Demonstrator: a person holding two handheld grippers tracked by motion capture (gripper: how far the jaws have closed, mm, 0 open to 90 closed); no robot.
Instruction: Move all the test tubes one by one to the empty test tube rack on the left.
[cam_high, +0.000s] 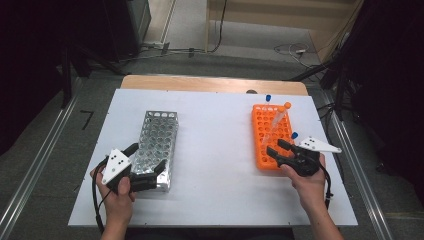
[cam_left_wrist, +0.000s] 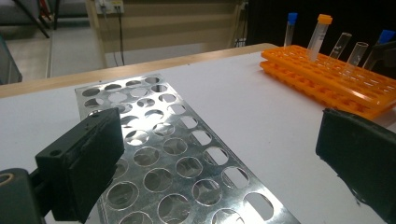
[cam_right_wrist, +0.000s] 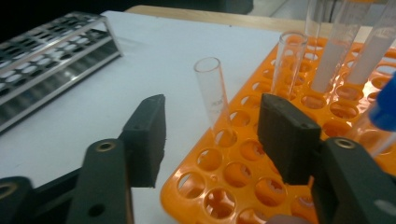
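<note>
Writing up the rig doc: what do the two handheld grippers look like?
Both the left gripper and right gripper are black, with two blocky jaws on pivoted links. Each carries a pale three-cornered plate with dark dots and trails a black cable. The person's forearms are bare, no sleeves.

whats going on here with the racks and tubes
A person holds a gripper in each hand at a white table. The right gripper, jaws open, reaches toward an uncapped glass tube standing in the orange rack. The left gripper stands wide open over the near end of the empty metal rack, holding nothing.
</note>
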